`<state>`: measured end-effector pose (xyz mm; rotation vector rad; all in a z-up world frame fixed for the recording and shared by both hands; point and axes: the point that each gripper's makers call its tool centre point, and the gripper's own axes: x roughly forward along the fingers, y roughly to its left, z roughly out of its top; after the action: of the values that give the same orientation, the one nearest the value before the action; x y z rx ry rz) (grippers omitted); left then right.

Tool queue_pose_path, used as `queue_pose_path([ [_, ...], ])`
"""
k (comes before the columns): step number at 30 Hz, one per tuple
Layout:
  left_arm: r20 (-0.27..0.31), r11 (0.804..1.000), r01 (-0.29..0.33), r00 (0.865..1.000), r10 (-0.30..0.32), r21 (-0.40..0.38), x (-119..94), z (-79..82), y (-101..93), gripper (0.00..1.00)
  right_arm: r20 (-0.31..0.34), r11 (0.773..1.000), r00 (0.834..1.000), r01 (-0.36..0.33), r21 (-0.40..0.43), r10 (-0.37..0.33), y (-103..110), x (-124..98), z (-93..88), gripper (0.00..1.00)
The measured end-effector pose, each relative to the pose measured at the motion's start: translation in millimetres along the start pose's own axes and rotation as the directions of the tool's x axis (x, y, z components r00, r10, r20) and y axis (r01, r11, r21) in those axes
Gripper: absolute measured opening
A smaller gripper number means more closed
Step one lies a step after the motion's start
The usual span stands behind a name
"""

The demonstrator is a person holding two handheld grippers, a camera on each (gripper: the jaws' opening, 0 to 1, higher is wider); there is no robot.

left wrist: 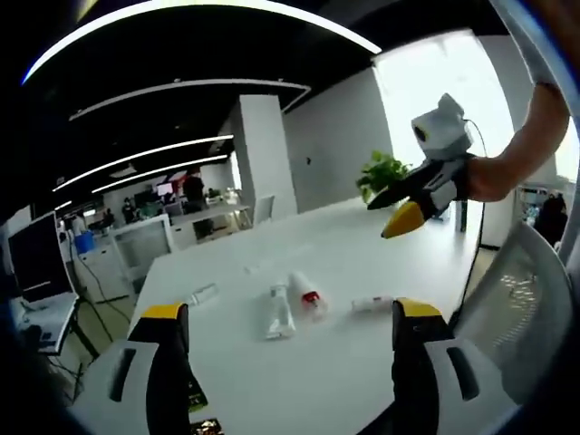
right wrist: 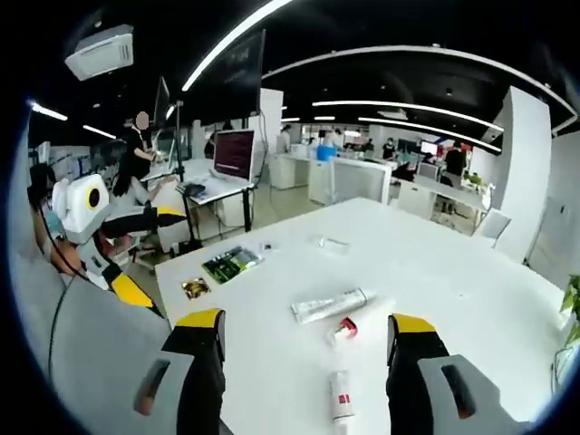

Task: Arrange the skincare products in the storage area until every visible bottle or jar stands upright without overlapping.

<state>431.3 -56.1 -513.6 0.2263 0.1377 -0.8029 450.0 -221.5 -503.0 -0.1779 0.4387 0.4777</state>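
Several skincare items lie flat on the white table point(left wrist: 344, 381): a white tube point(left wrist: 279, 313), a small red-capped bottle point(left wrist: 306, 294), a short white tube point(left wrist: 372, 304) and a small item point(left wrist: 204, 294). My left gripper point(left wrist: 290, 313) hovers open above the near edge, empty. The right gripper point(left wrist: 390, 216), held by a hand, hangs over the table's right side. In the right gripper view, the long tube point(right wrist: 331, 305), red-capped bottle point(right wrist: 343, 331) and red-labelled tube point(right wrist: 341, 394) lie between the wide-open jaws of the right gripper point(right wrist: 306, 322). The left gripper point(right wrist: 152, 254) is beyond the table's left edge.
A green packet point(right wrist: 231, 263) and a gold packet point(right wrist: 195, 288) rest near one table corner, and a clear small item point(right wrist: 333, 243) lies farther back. A mesh chair point(left wrist: 517, 308) stands beside the table, with a plant point(left wrist: 381, 172) behind. Desks, monitors and people fill the office beyond.
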Motion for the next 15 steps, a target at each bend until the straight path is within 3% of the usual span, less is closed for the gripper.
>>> queue_pose_path([
  [4,-0.048,1.000,-0.013,0.999,0.013,-0.012,2.5,-10.1,3.8,0.90,0.007,0.998,1.000,0.000,-0.059,0.000,-13.3,9.7,18.4,0.74],
  [9,-0.043,0.998,-0.045,0.998,0.044,-0.039,-0.3,-10.5,12.5,0.85,0.012,0.989,1.000,-0.021,-0.150,0.023,-21.1,26.6,45.2,0.75],
  [12,-0.049,0.998,-0.049,0.998,0.047,-0.032,0.4,-11.8,12.2,0.85,-0.061,0.971,0.998,-0.019,-0.236,0.005,-30.3,40.3,47.3,0.72],
  [15,-0.051,0.999,-0.054,0.997,0.054,0.001,0.3,-12.0,11.5,0.85,-0.093,0.969,0.995,-0.042,-0.243,0.020,-31.7,52.3,47.0,0.73],
])
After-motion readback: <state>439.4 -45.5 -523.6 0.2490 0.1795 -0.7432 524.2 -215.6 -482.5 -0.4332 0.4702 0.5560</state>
